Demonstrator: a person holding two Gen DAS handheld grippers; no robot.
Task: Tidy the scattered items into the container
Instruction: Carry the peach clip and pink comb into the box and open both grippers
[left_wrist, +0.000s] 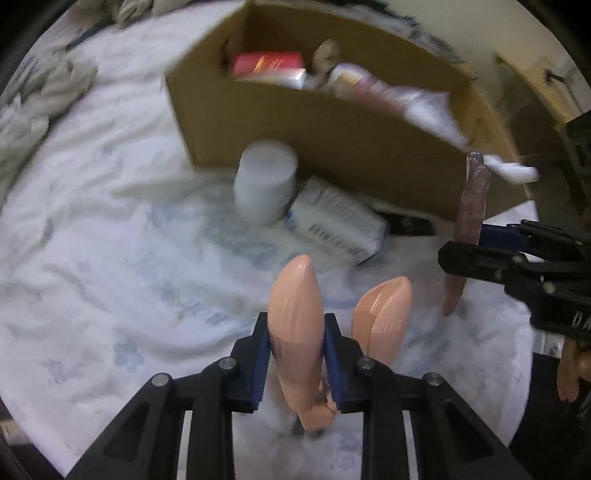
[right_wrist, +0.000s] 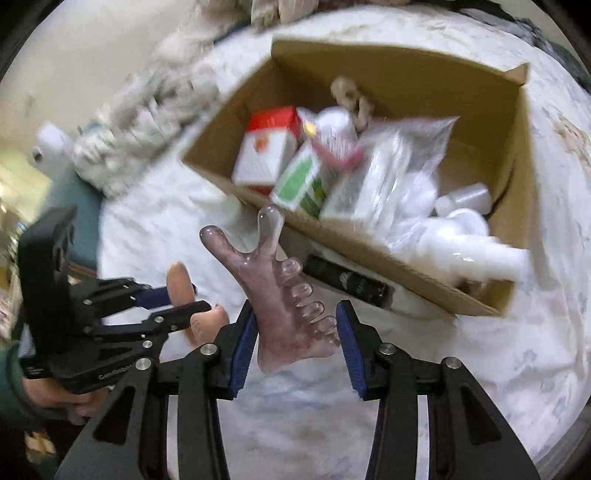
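On white bedspread (left_wrist: 92, 236), before cardboard box (left_wrist: 295, 122): peach forked tool (left_wrist: 295, 325) pinched by one prong in left gripper (left_wrist: 295, 358); purple comb massager (right_wrist: 284, 306) clamped edgewise in right gripper (right_wrist: 295, 332), both lifted, seemingly for boxing. White jar (left_wrist: 266, 184), white carton (left_wrist: 336, 221) unboxed beside box.

Pink comb (right_wrist: 284, 295) btwn hand-held gripper (right_wrist: 297, 332) pads

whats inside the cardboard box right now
The box holds a red-and-white carton, a green-and-white carton, a clear plastic bag and white bottles. The pile covers whatever lies beneath, and the floor is mostly hidden.
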